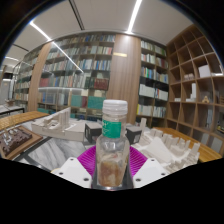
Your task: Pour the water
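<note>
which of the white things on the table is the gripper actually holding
The clear bottle with the white cap, upright and clamped between the gripper fingers' pink pads. The white architectural models sit on the table beyond it, untouched.

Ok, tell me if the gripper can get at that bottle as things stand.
Probably yes: the bottle already stands upright between the gripper fingers, its white cap clear above them, nothing blocking. Whether the pads press on it, I cannot tell.

Bright ceiling strip lights (133, 17) overhead, strong fisheye curving at edges, shelves (85, 70) perhaps slightly soft
</note>
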Available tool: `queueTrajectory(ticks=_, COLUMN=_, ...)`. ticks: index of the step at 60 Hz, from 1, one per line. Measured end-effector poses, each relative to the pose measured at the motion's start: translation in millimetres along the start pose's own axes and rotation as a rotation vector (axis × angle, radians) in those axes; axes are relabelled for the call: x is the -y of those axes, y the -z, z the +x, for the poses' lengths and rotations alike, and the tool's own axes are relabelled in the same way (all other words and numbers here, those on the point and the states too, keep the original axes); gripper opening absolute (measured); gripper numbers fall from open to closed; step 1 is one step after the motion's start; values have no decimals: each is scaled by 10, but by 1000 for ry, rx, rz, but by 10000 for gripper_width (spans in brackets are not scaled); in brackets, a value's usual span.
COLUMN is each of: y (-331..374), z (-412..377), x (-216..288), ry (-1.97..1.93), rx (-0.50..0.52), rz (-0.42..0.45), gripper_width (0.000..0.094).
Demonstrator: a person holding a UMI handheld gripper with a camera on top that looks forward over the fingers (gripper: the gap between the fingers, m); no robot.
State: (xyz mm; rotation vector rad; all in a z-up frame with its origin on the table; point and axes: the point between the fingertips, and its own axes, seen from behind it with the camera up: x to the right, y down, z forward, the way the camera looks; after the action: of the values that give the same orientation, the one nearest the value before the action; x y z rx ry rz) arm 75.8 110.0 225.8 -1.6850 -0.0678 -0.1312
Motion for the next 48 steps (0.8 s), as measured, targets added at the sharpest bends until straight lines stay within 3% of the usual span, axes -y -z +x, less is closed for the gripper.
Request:
queueTrajectory(ticks=18, y=-121, z=110, x=-1454, ry=-38, rx=20, rz=-202, gripper_width=416)
queueTrajectory(ticks=20, y=-135, z=118, x=-1409, ry=-46, rx=8, rz=-140, gripper_width=417)
queueTrajectory(ticks=25, y=-96, z=130, x=-1433, ry=-41, rx=-3, rz=-137, gripper_width=430)
queueTrajectory(ticks=29, y=-147, z=183, x=-1446, ry=-41, rx=-2, rz=-136, gripper_width=505)
queueTrajectory(ticks=33, y=-50, z=165, x=-1495, ry=-33, rx=-12, rz=-194, gripper_width=603)
queueTrajectory(ticks=35, y=-45, z=195, x=-1523, ry=-26, rx=-12, rz=-224, gripper_width=683)
queueTrajectory(ticks=38, y=40, z=181, x=-1450, ry=-39, rx=-8, rz=-228, gripper_width=877)
queueTrajectory(ticks=41, y=169, z=196, x=-1346, ry=-40, rx=-13, rz=-223, gripper_width=837)
queueTrajectory(ticks=48, y=619, z=190, x=-1121, ry=-21, rx=-36, rz=-221, gripper_width=857)
